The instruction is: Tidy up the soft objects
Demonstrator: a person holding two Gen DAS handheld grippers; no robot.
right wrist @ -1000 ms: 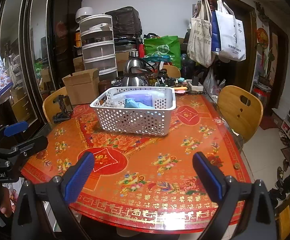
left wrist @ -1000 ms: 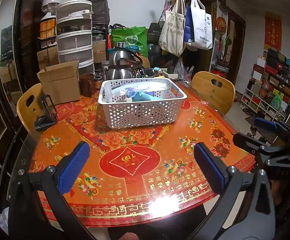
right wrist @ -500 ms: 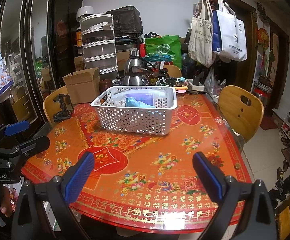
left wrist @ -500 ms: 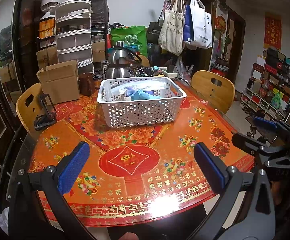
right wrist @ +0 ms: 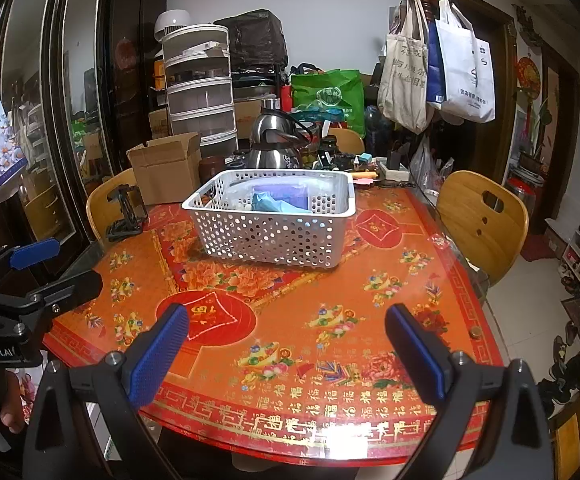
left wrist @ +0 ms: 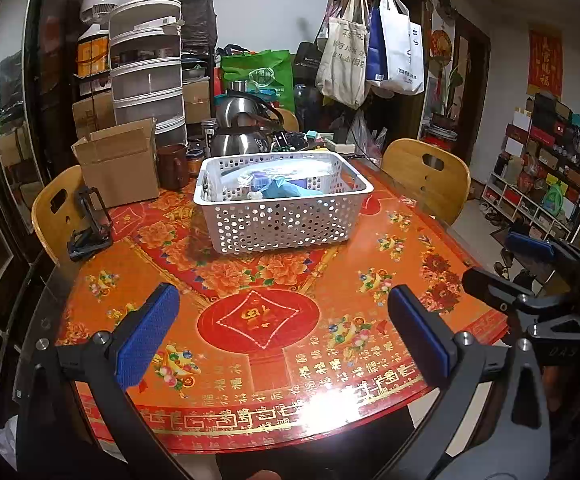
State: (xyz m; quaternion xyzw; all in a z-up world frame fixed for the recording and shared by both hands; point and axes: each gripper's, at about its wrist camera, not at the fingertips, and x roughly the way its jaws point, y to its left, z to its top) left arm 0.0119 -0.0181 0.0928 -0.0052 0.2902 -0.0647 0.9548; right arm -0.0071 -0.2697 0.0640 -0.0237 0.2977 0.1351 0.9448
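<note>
Left to right: a cardboard box [left wrist: 119, 162], then the perforated white plastic basket [left wrist: 285, 222] mid-table holding crinkly blue soft stuff [left wrist: 285, 190], with a steel kettle [left wrist: 241, 128] behind it. Left gripper [left wrist: 281, 332] and right gripper [right wrist: 285, 344] both hang spread wide and empty over the glossy red tablecloth [left wrist: 410, 272].

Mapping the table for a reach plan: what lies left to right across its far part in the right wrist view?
Black folding stand → open brown cardboard box → white perforated plastic basket → light wooden chair back.

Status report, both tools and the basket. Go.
Left tool open, empty, short of the table edge. Right tool open, empty, same. White basket mid-table, soft items inside. Nothing between tools and basket.
</note>
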